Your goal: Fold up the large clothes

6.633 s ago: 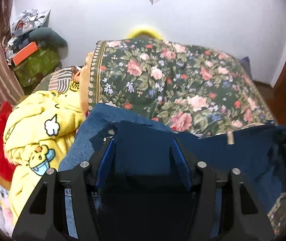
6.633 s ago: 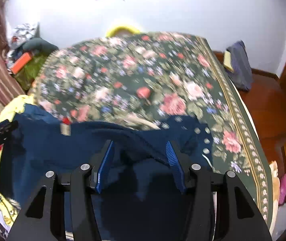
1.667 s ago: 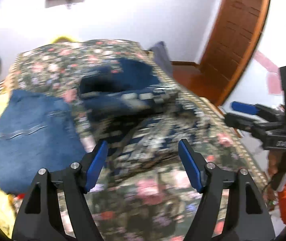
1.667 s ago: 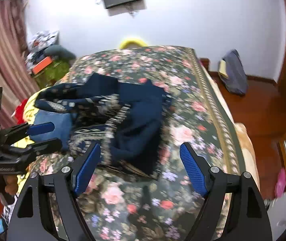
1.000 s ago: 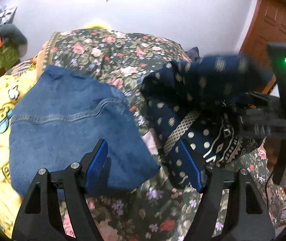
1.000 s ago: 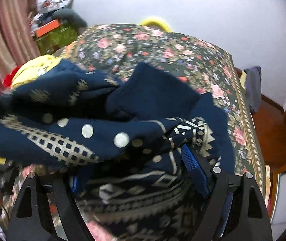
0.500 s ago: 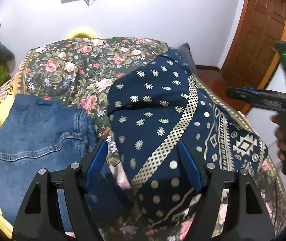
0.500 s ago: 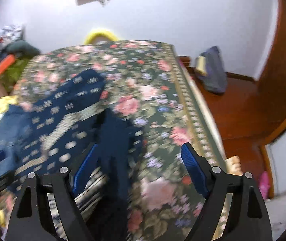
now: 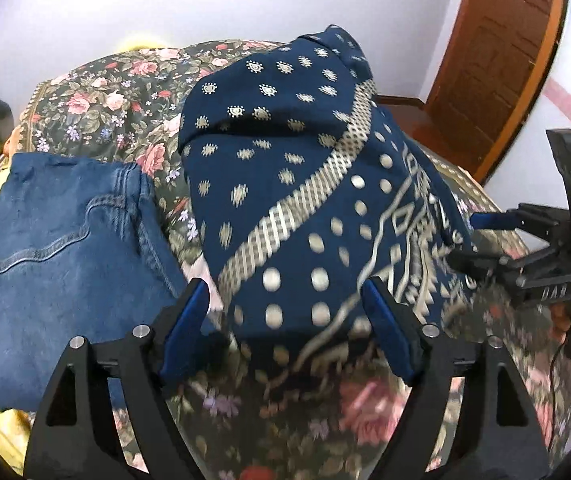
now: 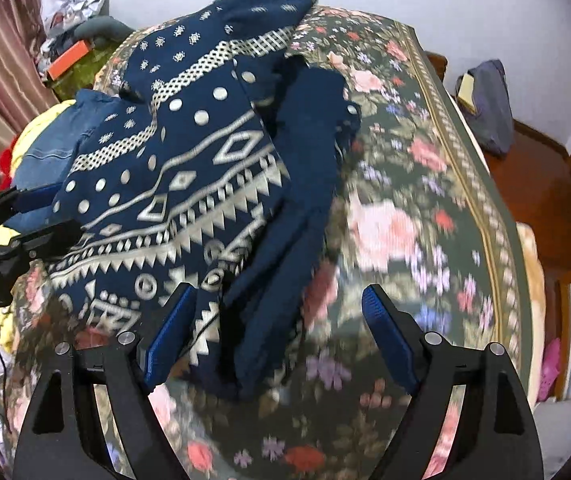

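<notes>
A large navy garment (image 9: 305, 208) with silver dots and geometric bands lies loosely heaped on the floral bedspread (image 9: 117, 92). My left gripper (image 9: 287, 294) hovers over its near edge, jaws opening wide, pads not pressing the cloth. In the right wrist view the same garment (image 10: 189, 184) spreads left of centre with a plain navy fold hanging toward me. My right gripper (image 10: 275, 300) stands open above that fold and the bedspread (image 10: 405, 208), gripping nothing. The other gripper shows at each view's edge: the right one (image 9: 481, 236), the left one (image 10: 41, 212).
Folded blue jeans (image 9: 53, 248) lie left of the garment, beside a yellow blanket (image 10: 33, 128). A wooden door (image 9: 497, 56) stands at the right. A dark bag (image 10: 489, 100) sits on the floor past the bed's edge. Clutter (image 10: 73, 36) and a curtain fill the far left corner.
The navy garment, earlier held up between both grippers, now lies spread on the bed. Both grippers have let go, come lower and closer to it, and the left jaws have widened.
</notes>
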Motion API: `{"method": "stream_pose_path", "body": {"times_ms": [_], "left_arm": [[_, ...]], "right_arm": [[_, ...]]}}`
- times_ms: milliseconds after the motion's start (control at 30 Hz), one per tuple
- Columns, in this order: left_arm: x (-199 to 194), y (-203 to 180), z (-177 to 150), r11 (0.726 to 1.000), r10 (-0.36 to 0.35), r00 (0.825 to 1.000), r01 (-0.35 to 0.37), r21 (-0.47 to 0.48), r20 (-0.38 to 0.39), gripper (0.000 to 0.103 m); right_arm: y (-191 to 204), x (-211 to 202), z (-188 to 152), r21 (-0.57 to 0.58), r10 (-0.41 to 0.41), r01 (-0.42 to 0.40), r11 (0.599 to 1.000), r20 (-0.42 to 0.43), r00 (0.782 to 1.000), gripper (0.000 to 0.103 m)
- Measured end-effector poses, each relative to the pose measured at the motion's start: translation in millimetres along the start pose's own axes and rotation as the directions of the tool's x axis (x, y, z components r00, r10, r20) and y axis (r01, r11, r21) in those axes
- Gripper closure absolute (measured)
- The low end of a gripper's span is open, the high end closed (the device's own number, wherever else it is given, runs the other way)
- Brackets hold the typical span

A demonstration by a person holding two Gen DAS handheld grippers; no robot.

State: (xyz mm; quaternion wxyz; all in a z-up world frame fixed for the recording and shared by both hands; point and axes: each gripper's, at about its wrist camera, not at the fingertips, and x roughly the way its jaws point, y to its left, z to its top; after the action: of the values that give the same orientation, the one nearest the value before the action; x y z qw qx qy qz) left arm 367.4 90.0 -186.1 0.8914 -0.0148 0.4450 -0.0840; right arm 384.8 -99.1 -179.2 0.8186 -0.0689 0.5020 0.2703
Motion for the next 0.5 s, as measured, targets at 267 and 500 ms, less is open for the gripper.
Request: {"method": "stream_pose_path", "body": {"times_ms": [267,500], "left_arm": [[-34.6,0.1,7.1,0.994,0.069,0.996,-0.074,0.080,0.056,0.023],[-6.4,40.8,58.0,0.992,0.108,0.992,-0.102,-0.077,0.066,0.020]], "right_arm": [[1.0,-35.1,10.1,-0.003,-0.003,0.003,1.000,0.062,0.998,0.021],[2.5,-30.9,47.1,0.022,0.026,-0.030,0.999,0.144,0.989,0.021]]}}
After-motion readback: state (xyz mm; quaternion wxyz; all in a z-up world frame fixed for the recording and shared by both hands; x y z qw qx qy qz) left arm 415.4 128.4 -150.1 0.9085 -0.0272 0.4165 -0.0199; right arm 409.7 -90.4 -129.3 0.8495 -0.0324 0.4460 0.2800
